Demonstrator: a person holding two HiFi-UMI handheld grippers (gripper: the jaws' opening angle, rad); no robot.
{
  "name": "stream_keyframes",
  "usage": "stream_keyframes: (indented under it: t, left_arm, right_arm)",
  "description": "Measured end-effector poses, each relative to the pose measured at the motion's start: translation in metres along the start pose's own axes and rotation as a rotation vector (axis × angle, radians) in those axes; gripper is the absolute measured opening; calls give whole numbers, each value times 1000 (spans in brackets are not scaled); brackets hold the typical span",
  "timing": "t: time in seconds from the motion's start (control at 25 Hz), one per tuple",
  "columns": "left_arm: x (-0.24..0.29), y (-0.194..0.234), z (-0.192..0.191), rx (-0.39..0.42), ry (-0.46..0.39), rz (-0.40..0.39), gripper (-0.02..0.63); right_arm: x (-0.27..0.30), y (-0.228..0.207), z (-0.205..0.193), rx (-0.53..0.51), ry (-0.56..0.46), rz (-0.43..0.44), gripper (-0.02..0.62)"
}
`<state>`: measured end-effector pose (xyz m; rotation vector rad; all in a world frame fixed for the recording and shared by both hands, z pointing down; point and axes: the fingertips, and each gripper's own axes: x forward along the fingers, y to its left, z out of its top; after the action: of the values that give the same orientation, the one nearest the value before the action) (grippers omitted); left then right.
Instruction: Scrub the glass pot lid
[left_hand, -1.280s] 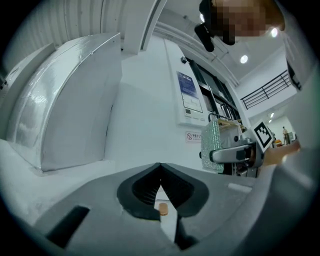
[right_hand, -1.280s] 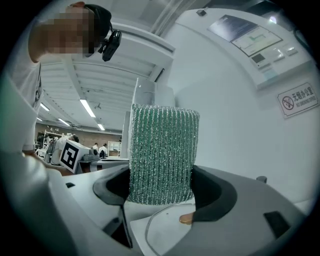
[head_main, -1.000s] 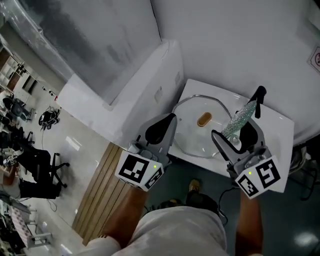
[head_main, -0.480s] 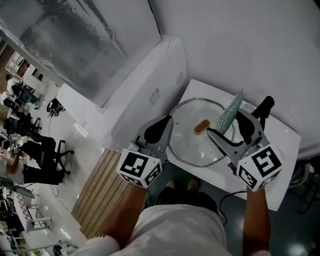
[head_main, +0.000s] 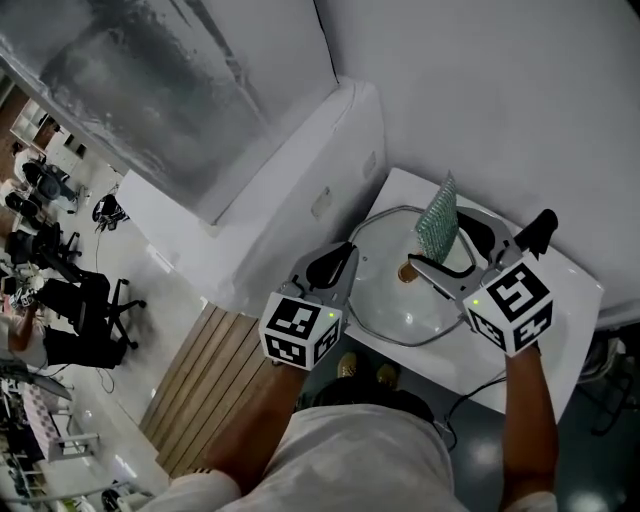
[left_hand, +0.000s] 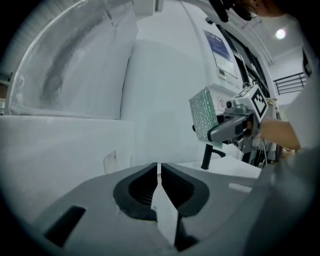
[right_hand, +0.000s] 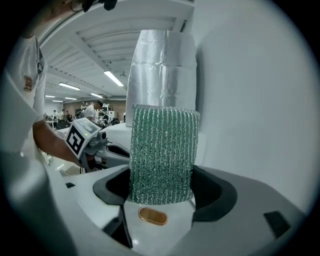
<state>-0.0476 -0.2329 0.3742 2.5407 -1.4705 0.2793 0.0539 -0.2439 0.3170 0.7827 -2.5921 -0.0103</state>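
Note:
The round glass pot lid (head_main: 385, 300) lies flat on a small white table (head_main: 560, 320), its tan knob (head_main: 408, 271) at the centre. My right gripper (head_main: 448, 245) is shut on a green mesh scrub pad (head_main: 437, 222), which stands upright just above the lid near the knob. In the right gripper view the pad (right_hand: 162, 152) fills the gap between the jaws, with the knob (right_hand: 152, 216) right below it. My left gripper (head_main: 338, 260) hovers at the lid's left rim, shut and holding nothing; its jaws (left_hand: 159, 172) meet in the left gripper view.
A black tap-like post (head_main: 543, 228) stands at the table's far right edge. A white boxed partition (head_main: 300, 190) runs along the table's left side and a white wall rises behind. A silver foil duct (right_hand: 162, 65) stands beyond the pad. Wooden slats (head_main: 200, 380) lie lower left.
My right gripper has carried the scrub pad leftward, from the lid's right side to over the knob. The left gripper has shifted slightly right, still shut.

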Motion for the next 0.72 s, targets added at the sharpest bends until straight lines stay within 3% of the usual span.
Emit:
stream_keyframes:
  t: [0.12,0.2,0.28,0.52,0.72]
  left_arm:
    - [4,9,-14,-39,65,10,37]
    - [5,15,-25,-75,111,13,135]
    - [6,19,-35,-112,154,17,166]
    - [8,21,-67,-223,290,5,213]
    - [11,25,-91,-271,378,9,223]
  right_arm:
    - [20,-1,-4,-53,82,44,348]
    - [36,0,-8,-106,149,86,348]
    - [51,1,-16,-167,228,134,348]
    - [92,13,-51,-369,481,290,348]
    - [116,21,-75,-479,626,406,348]
